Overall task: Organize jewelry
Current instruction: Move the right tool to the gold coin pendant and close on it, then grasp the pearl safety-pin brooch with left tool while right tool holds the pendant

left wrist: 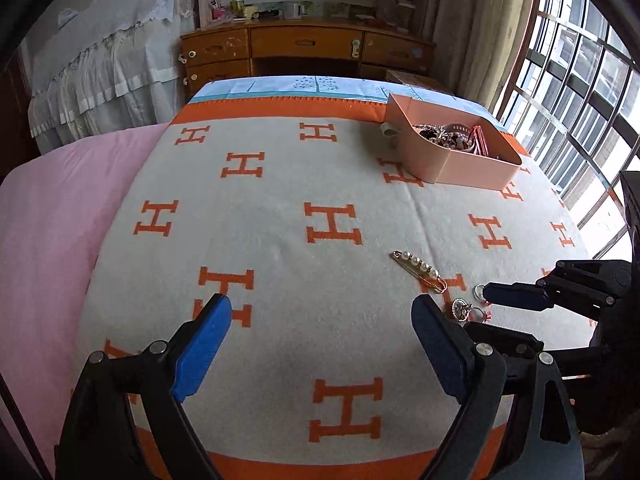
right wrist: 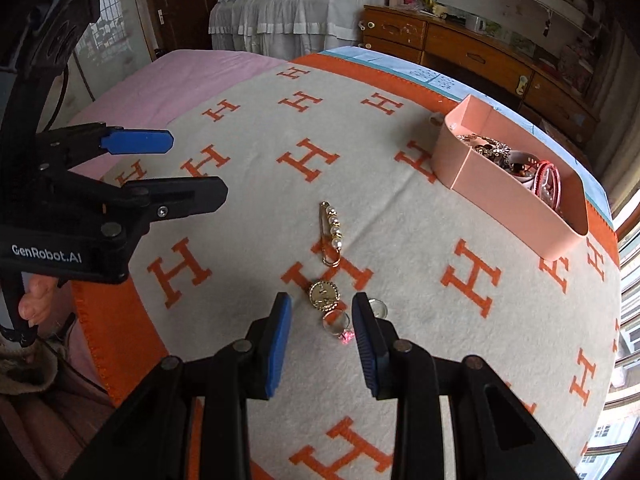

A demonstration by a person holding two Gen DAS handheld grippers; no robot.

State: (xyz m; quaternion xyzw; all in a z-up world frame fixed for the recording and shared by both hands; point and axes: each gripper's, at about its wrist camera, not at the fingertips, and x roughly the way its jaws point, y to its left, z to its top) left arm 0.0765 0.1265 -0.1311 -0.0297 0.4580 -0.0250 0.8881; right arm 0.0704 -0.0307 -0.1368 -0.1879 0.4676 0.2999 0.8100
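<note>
A gold pin with pearls (left wrist: 420, 270) (right wrist: 331, 232) lies on the cream blanket with orange H letters (left wrist: 280, 248). Close to it lie a round gold pendant (right wrist: 324, 295) (left wrist: 460, 308) and clear rings (right wrist: 336, 320). My right gripper (right wrist: 322, 314) (left wrist: 478, 310) points down at them, partly open. One clear ring sits between its blue pads, which do not press on it; another ring (right wrist: 378, 308) lies just outside the right finger. My left gripper (left wrist: 322, 312) (right wrist: 199, 167) stands wide open over bare blanket, left of the jewelry. A pink box (left wrist: 472, 168) (right wrist: 500, 200) at the far right holds several pieces.
A wooden desk with drawers (left wrist: 304, 44) stands beyond the bed. A barred window (left wrist: 580, 80) runs along the right. Pink sheet (left wrist: 52, 220) shows left of the blanket. A person's fingers (right wrist: 34, 300) hold the left gripper's handle.
</note>
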